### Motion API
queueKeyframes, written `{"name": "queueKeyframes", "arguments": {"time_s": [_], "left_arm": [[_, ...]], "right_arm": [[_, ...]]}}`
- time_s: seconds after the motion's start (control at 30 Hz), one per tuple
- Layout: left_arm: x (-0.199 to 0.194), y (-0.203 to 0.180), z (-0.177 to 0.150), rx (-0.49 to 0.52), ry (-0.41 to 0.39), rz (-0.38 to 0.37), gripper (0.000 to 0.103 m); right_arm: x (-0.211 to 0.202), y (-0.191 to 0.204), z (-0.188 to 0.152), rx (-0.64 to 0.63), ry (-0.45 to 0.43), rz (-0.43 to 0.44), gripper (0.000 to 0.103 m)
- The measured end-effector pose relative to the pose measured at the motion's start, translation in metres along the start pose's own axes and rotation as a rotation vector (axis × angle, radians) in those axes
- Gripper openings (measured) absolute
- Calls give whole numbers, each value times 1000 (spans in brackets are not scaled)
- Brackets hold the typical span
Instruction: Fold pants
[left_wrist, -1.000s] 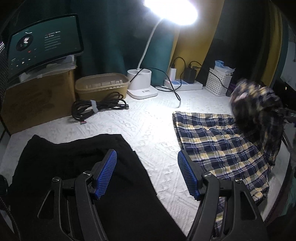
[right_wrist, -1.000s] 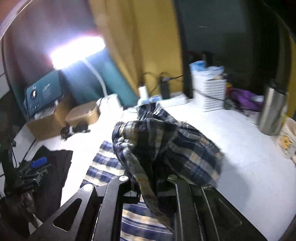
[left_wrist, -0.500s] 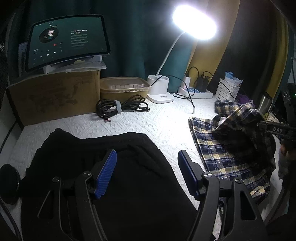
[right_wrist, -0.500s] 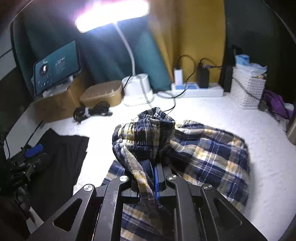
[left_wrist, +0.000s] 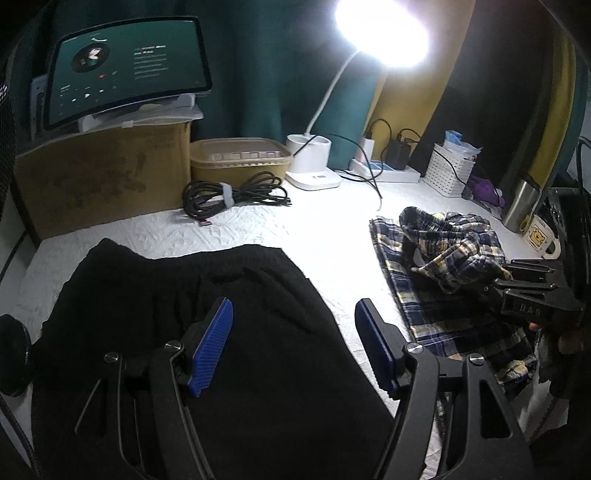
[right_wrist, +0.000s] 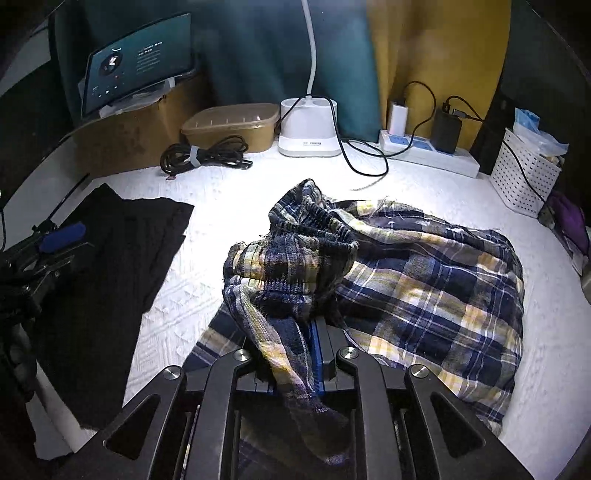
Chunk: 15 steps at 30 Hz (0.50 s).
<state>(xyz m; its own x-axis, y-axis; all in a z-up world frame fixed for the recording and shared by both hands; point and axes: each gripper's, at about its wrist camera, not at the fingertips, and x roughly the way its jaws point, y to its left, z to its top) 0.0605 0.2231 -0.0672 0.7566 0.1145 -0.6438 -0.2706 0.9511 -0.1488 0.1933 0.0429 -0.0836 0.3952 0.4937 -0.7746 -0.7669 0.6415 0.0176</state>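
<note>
**Two garments on the desk, plaid pants pinched in the right jaws**

Two pieces of clothing lie on the white textured desk (left_wrist: 258, 229). Farthest left, a tablet (left_wrist: 125, 70) with a lit dark-green screen leans on top of a cardboard box (left_wrist: 103, 177). Just beside the box stands a tan lidded container (left_wrist: 240, 158), with a bundled black cable (left_wrist: 232, 194) lying in front of it. Below these, a black garment (left_wrist: 184, 295) is spread over the near left part of the desk. The left gripper (left_wrist: 293, 347) hovers over it, its blue-padded jaws spread wide with nothing between them; the pads do not touch the cloth as far as the view shows.

Toward the middle, a white lamp (left_wrist: 312, 162) stands by the back curtain, its head glaring brightly. A power strip (left_wrist: 384, 171) with chargers plugged in lies to its right, then a white basket (left_wrist: 448, 173).

On the right half lie the plaid pants (right_wrist: 424, 288), navy, yellow and white, partly flat on the desk and partly heaped. The elastic waistband is bunched up on the left of the heap. The right gripper (right_wrist: 295, 354) has its jaws nearly pressed together, pinching a fold of the plaid cloth that drapes back over the gripper body; they have just eased open slightly, cloth between them. A steel tumbler (left_wrist: 519, 206) and a mug (left_wrist: 541, 240) stand at the far right edge.
</note>
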Motion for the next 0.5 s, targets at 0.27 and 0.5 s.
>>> {"name": "queueKeyframes", "arguments": {"time_s": [0.27, 0.5], "left_arm": [[1, -17, 13, 33, -7, 4, 69], [6, -50, 23, 85, -3, -38, 69]], "right_arm": [[-11, -1, -6, -22, -13, -22, 21], [-24, -16, -19, -93, -49, -129, 103]]}}
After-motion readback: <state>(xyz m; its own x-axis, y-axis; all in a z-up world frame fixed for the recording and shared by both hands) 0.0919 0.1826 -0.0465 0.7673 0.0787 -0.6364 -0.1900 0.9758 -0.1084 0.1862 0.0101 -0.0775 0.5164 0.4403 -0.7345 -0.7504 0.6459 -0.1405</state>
